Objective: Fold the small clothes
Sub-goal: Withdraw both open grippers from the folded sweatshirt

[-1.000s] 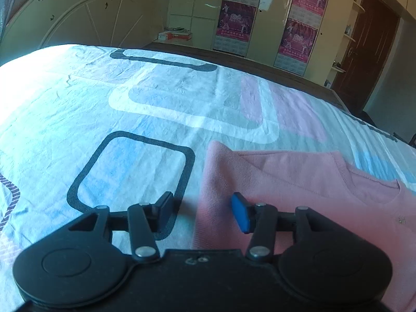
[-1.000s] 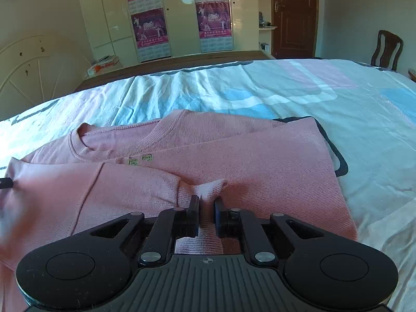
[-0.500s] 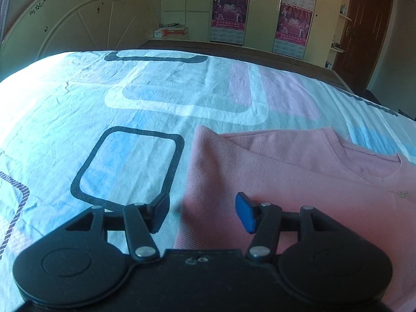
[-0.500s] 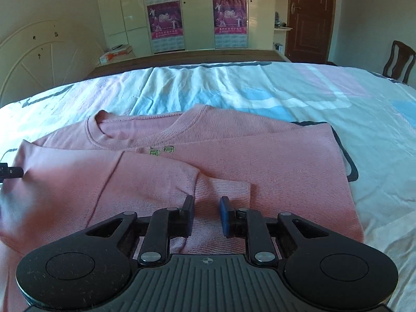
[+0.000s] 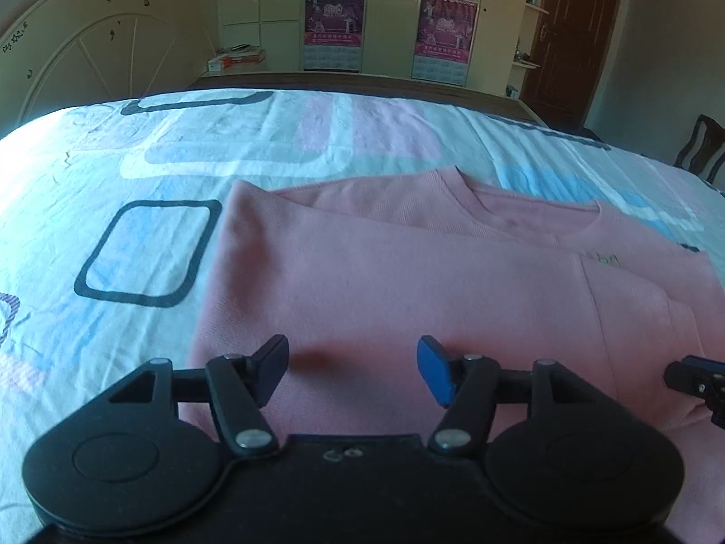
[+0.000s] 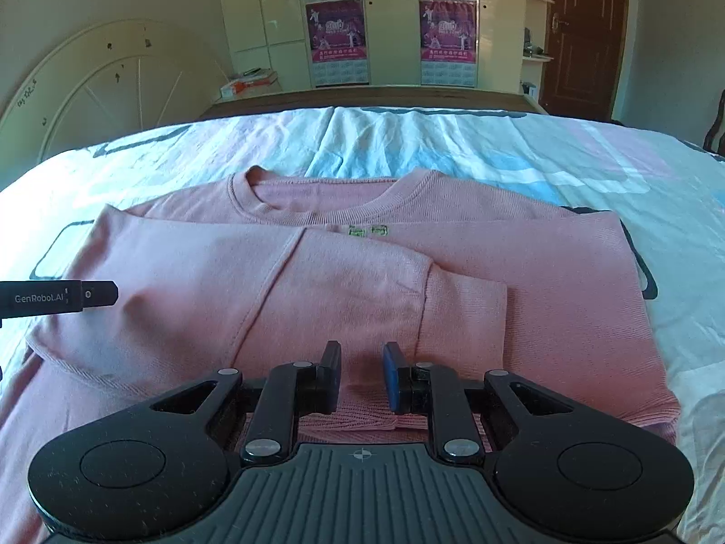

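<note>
Both grippers are released now: the right gripper [image 6: 361, 374], pinched on the sleeve cuff [image 6: 462, 313] a second ago, has been opened, and the left gripper [image 5: 352, 374] is held wide. The pink sweater [image 6: 543, 281] is left on the bedsheet [image 6: 453, 140], sleeve folded across; another fold seems next.

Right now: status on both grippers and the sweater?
Left gripper open, over sweater's left side. Right gripper open, narrow gap, holding nothing. Pink sweater flat on bed sheet, sleeve folded across front. Nothing in the way.

Pink sweater [image 6: 371, 281]: soft knit cloth, ribbed collar. Bedsheet [image 5: 136, 172]: thin creased cotton, matt. Wardrobe doors [image 6: 394, 36]: glossy. Right gripper [image 6: 361, 374]: matt black plastic.
</note>
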The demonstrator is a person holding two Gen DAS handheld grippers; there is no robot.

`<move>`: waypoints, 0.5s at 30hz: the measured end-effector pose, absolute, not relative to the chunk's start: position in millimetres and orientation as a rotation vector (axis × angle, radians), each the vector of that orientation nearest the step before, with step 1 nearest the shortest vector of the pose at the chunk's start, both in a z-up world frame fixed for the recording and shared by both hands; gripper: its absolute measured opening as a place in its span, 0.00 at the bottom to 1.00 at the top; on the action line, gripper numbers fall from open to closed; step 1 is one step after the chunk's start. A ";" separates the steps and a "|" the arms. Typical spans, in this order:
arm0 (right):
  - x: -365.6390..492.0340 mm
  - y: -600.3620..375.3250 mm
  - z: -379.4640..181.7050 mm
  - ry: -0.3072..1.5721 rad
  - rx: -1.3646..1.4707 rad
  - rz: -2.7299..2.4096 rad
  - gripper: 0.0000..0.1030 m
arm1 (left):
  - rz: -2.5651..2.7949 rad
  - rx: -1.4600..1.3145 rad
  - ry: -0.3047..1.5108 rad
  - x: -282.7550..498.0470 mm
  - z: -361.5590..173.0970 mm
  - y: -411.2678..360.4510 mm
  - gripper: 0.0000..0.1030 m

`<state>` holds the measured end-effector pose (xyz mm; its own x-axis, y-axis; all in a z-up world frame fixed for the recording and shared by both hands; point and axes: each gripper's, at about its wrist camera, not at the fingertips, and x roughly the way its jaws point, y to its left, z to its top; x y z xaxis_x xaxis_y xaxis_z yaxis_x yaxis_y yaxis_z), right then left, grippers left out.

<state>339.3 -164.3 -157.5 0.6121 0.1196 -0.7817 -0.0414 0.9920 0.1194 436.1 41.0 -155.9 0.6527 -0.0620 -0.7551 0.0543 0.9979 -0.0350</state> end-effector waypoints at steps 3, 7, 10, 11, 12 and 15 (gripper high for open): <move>335.6 -165.0 -165.4 0.922 0.029 0.084 0.19 | -0.069 0.037 0.850 426.8 -168.6 37.5 0.61; 331.1 -177.2 -170.4 0.911 0.019 0.066 0.19 | -0.063 0.029 0.848 424.3 -171.3 46.2 0.69; 331.3 -173.8 -169.6 0.914 -0.005 0.062 0.19 | -0.048 0.029 0.859 421.9 -168.8 49.9 0.68; 330.6 -172.6 -168.4 0.915 -0.005 0.056 0.19 | -0.040 0.028 0.862 419.7 -167.2 50.2 0.68; 329.4 -172.3 -166.7 0.914 0.001 0.053 0.19 | -0.031 0.024 0.863 415.3 -164.2 50.6 0.66; 318.7 -171.7 -156.9 0.897 0.068 0.074 0.19 | -0.034 0.019 0.853 398.8 -155.8 47.7 0.65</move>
<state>318.7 -171.7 -156.9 0.6219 0.0923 -0.7776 -0.0358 0.9953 0.0896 398.8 47.7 -155.8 0.6575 -0.0224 -0.7531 0.0376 0.9993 0.0031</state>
